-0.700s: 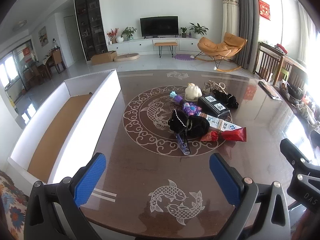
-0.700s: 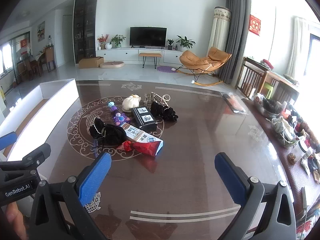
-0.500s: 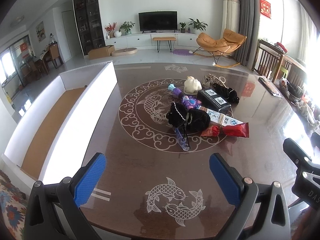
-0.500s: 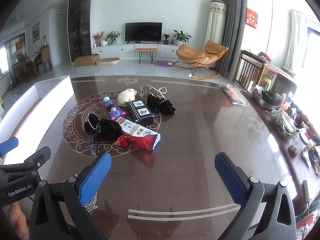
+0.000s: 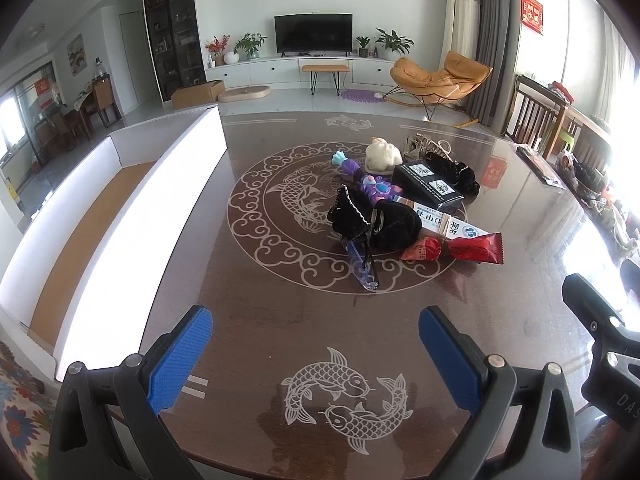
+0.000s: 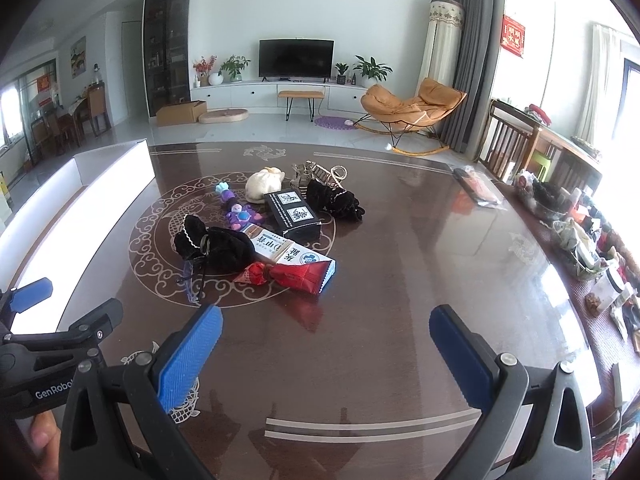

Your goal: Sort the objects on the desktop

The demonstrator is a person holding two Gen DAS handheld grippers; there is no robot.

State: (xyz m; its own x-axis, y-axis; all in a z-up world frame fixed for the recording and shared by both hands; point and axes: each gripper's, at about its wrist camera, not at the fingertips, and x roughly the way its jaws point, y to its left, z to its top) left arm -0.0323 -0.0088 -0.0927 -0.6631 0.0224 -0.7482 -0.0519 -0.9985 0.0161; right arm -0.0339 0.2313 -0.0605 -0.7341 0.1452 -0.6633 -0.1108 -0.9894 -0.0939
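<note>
A pile of objects lies mid-table: a black velvet pouch (image 5: 380, 222) (image 6: 218, 245), a red snack packet (image 5: 460, 248) (image 6: 296, 274), a white printed box (image 5: 444, 220) (image 6: 280, 246), a black box (image 5: 426, 186) (image 6: 294, 213), a purple toy (image 5: 370, 182) (image 6: 236, 210), a cream plush (image 5: 382, 154) (image 6: 262, 184), a second black pouch (image 6: 334, 200) and a blue clear pen (image 5: 360, 266). My left gripper (image 5: 316, 350) and right gripper (image 6: 326, 344) are both open and empty, held above the near table edge, short of the pile.
A long white box with a brown floor (image 5: 100, 208) (image 6: 80, 200) lies along the table's left side. Clutter lines the right edge (image 6: 580, 248). A flat dark packet (image 6: 478, 186) lies at the far right. The dark table (image 5: 280, 300) has fish patterns.
Both grippers have moved forward and slightly lower toward the pile, which now looks larger and closer. Both stay open. Nothing on the table has moved.
</note>
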